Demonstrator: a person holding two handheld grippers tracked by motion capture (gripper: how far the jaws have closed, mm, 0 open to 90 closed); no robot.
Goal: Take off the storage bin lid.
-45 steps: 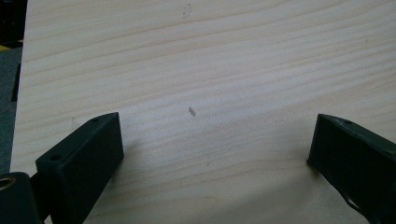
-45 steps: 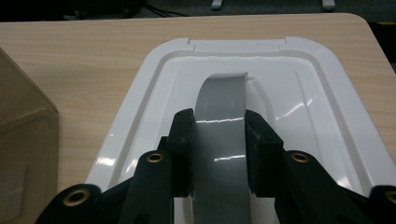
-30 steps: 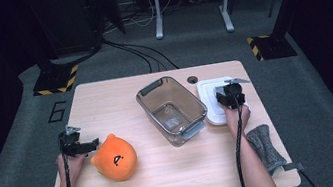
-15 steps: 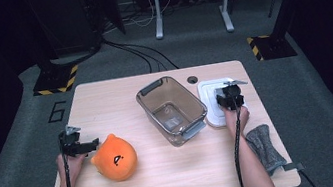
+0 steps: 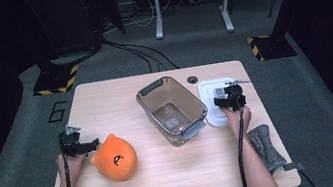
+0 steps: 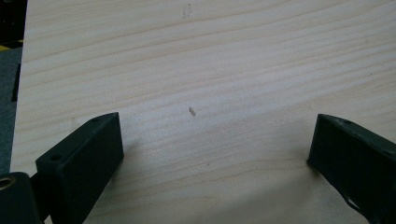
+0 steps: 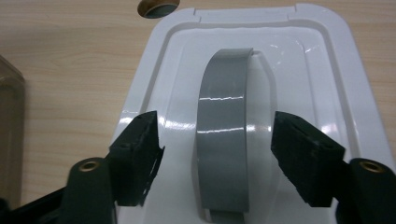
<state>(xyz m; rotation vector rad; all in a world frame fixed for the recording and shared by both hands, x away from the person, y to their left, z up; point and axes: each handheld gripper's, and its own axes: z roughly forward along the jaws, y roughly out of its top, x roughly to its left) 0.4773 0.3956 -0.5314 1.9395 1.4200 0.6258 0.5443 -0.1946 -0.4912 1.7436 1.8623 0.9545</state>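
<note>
With jaws spread either side of the grey handle [image 7: 223,135] at frame centre, the right gripper [image 7: 215,154] may slip off the glossy white lid [image 7: 336,93], though its height above it is unclear.

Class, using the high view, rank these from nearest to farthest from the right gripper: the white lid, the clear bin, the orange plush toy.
Measured from the right gripper:
1. White lid, directly beneath it at the table's right.
2. Clear bin, just to its left, mid-table.
3. Orange plush toy, far left, beside the left gripper.
</note>
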